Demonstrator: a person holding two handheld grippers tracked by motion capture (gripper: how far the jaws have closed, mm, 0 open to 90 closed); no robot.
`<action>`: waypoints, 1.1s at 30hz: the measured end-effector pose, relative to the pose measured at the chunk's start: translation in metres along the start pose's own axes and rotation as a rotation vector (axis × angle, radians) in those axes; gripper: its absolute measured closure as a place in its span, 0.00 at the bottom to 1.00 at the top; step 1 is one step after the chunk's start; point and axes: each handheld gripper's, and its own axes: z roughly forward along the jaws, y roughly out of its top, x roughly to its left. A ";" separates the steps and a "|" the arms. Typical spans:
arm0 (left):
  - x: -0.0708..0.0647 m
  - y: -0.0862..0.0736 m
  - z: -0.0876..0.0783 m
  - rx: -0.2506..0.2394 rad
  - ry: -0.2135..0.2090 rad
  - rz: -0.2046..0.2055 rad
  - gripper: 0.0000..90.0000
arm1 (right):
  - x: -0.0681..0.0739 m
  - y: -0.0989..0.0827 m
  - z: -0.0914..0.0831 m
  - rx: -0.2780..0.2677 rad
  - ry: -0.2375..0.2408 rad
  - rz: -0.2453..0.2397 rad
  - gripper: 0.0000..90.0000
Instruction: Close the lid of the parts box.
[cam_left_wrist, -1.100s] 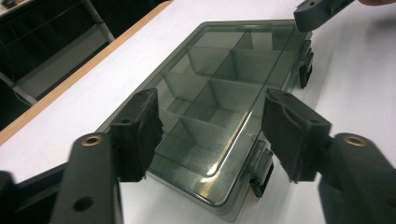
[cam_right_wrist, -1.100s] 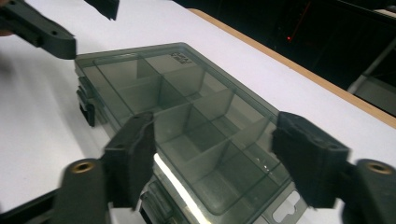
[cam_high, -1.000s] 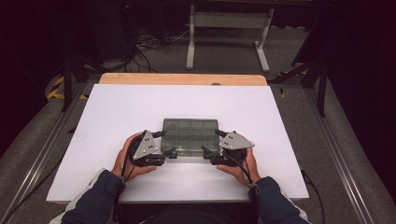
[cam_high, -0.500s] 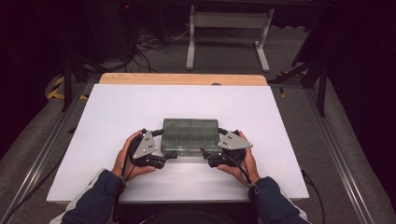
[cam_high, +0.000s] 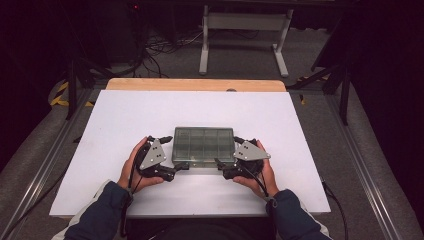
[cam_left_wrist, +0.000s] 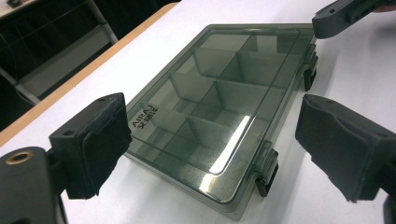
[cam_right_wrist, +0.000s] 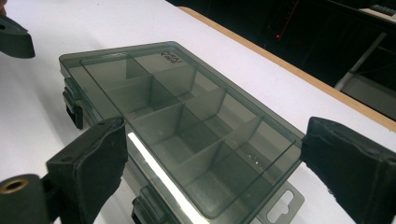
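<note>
Left gripper (cam_high: 182, 166): at the box's near left corner, jaws just opened wide, gripping nothing. Between the grippers we record one smoky-grey translucent plastic compartment box (cam_high: 203, 145), lid shut, two dark latches (cam_left_wrist: 266, 169) on its near side, lying flat on the white table top (cam_high: 120, 115); we see nothing in its compartments. Right gripper (cam_high: 220, 165): near right corner, jaws spread, pads off the box. Beyond the table: a pale wooden edge strip (cam_high: 195, 84), a white metal stand (cam_high: 242, 30), floor cables (cam_high: 160, 47).
</note>
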 end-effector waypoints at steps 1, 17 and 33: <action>0.000 0.000 -0.001 -0.001 0.002 0.005 0.12 | 0.001 0.001 -0.001 0.001 -0.001 -0.009 0.08; -0.006 0.002 -0.017 -0.028 0.012 0.028 0.11 | 0.008 0.006 -0.006 0.004 -0.022 -0.066 0.09; -0.011 -0.003 -0.030 -0.020 0.016 0.043 0.12 | 0.009 0.004 -0.016 0.015 -0.047 -0.088 0.09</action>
